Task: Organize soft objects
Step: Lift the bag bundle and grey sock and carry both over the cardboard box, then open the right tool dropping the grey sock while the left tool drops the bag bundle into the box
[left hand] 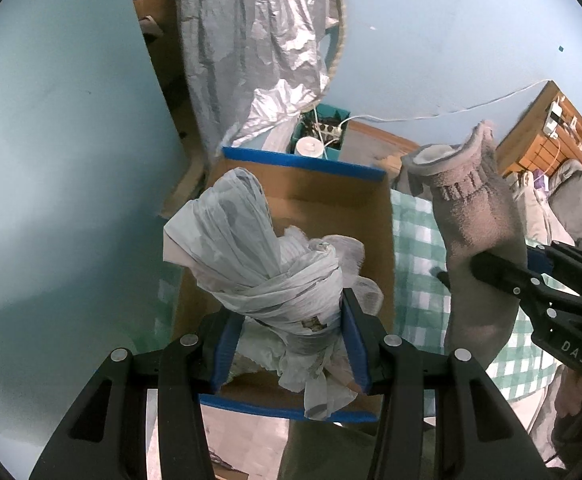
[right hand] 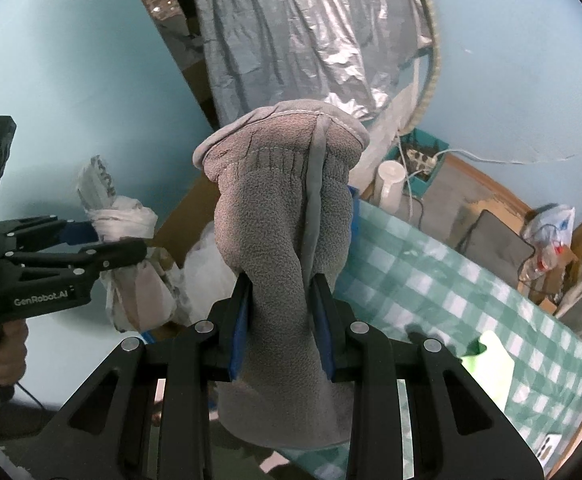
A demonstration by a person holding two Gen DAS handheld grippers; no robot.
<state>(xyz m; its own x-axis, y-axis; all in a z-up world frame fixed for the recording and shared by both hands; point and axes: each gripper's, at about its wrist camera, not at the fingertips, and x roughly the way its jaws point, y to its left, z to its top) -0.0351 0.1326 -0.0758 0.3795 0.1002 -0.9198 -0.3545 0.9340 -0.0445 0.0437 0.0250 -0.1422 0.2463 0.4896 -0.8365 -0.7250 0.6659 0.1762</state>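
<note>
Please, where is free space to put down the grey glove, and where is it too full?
Free: the checked tablecloth between the cardboard box and the light green item; also the box floor near its far blue-taped edge. Crowded: the box's near part, under the knotted plastic bag held by the left gripper.
</note>
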